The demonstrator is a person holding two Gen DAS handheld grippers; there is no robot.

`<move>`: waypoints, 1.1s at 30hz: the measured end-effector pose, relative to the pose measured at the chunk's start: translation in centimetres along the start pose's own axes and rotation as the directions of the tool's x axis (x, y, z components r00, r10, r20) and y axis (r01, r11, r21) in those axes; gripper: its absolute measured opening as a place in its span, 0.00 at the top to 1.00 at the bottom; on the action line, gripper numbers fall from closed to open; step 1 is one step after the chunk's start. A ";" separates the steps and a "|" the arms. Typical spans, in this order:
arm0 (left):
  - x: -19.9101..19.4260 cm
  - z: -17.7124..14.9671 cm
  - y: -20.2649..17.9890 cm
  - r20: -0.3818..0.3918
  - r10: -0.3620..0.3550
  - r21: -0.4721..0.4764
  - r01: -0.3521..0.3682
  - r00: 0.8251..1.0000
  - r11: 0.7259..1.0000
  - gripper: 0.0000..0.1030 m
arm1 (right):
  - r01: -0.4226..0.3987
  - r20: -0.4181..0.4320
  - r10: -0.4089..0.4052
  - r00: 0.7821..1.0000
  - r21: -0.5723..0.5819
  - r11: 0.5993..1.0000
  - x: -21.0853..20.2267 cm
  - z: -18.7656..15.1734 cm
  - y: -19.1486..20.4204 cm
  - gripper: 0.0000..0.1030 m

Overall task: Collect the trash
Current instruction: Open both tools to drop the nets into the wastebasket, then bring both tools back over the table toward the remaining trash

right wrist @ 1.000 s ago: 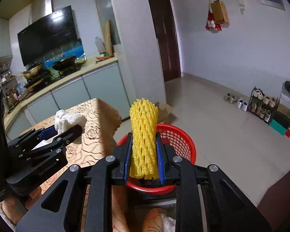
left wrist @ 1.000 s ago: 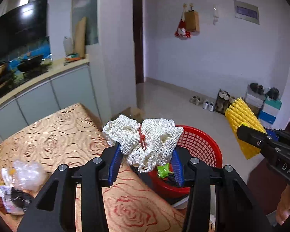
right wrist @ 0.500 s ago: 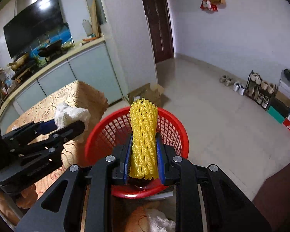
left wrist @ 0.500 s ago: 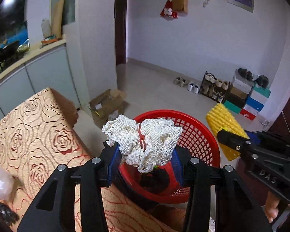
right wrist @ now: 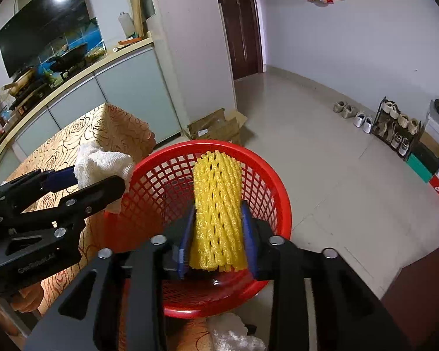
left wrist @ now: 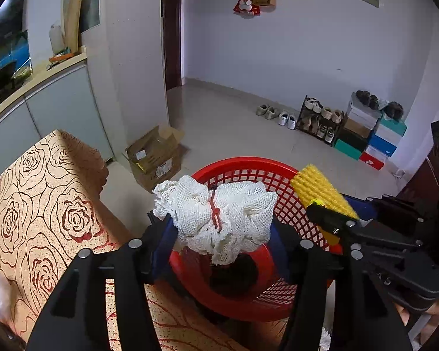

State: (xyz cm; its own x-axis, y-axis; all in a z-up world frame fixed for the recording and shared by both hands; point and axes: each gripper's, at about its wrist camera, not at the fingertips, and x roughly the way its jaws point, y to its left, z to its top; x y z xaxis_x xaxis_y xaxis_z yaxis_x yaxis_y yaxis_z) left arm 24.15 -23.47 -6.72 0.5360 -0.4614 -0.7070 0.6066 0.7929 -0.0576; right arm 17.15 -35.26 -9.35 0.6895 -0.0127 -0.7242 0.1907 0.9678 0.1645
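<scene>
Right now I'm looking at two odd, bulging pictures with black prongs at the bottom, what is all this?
A person holds a two-finger tool in each hand, each with a wide-angle camera looking along its fingers. One picture comes from the left hand-held gripper, which has a white mesh bundle between its opening jaws. The other comes from the right hand-held gripper, also opening, with a yellow foam net between its jaws. Both hover over a red basket beside a table with a rose-patterned cloth.
</scene>
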 end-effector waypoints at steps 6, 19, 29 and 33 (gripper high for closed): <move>-0.7 0.2 0.2 0.015 0.003 -0.003 -0.003 1.000 1.000 0.37 | -0.005 0.006 0.005 1.000 0.002 1.000 -0.4 -0.3 0.1 0.61; -3.3 0.3 0.4 0.066 0.009 -0.006 -0.008 0.998 1.000 0.23 | -0.006 0.031 0.004 0.999 0.042 0.999 -2.7 -0.7 -0.3 0.60; -8.3 -0.5 1.2 0.152 0.089 -0.027 -0.086 0.984 0.996 0.22 | -0.006 0.117 0.005 0.993 0.011 1.000 -6.5 -0.8 1.5 0.56; -10.3 -1.4 1.4 0.181 0.121 -0.035 -0.117 0.976 0.993 0.22 | -0.007 0.143 0.008 0.990 -0.009 1.000 -7.7 -0.7 2.5 0.51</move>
State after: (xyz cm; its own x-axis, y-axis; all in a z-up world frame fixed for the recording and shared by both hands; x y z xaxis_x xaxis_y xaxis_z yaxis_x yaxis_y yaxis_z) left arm 18.62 -17.05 -0.47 0.7029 -0.4261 -0.5696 0.5187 0.8549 0.0006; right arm 11.77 -32.60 -3.86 0.7841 -0.0409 -0.6193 0.1795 0.9701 0.1633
